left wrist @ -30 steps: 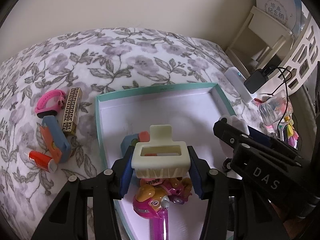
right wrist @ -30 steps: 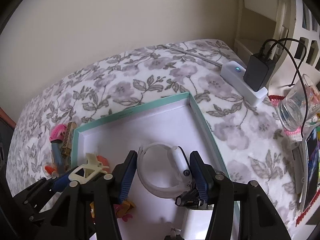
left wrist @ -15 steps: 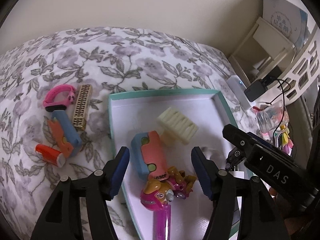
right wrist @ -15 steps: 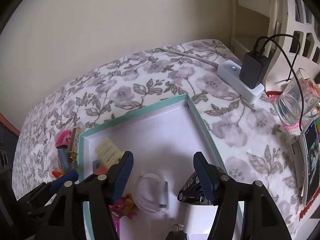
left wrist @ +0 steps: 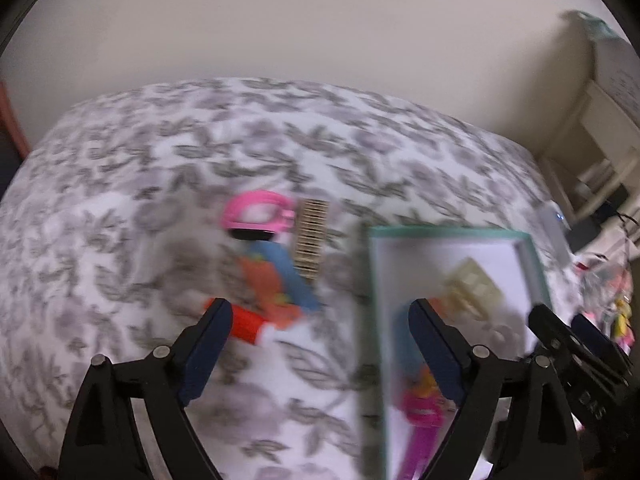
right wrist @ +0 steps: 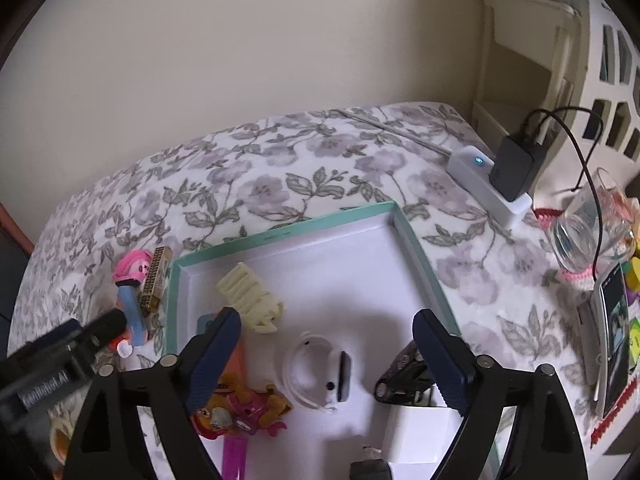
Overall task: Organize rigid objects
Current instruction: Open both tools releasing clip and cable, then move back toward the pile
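Observation:
A teal-rimmed white box (right wrist: 280,236) lies on the floral cloth. In it are a cream hair clip (right wrist: 250,298), a white watch (right wrist: 316,372), a pink toy (right wrist: 240,412) and a black tool (right wrist: 404,376). My right gripper (right wrist: 326,344) is open and empty above the watch. My left gripper (left wrist: 320,332) is open and empty over the cloth left of the box (left wrist: 448,233); that view is blurred. Ahead of it lie a pink band (left wrist: 256,212), a gold comb (left wrist: 312,236), a blue-orange toy (left wrist: 276,276) and a red-white tube (left wrist: 248,326).
A white power strip (right wrist: 488,188) with a black charger stands right of the box. A glass jar (right wrist: 588,228) and a phone (right wrist: 612,336) sit at the right edge. A wall runs behind the cloth.
The left gripper has released the cream hair clip into the box and swung left toward the loose items. The right gripper has released the white watch into the box and pulled back.

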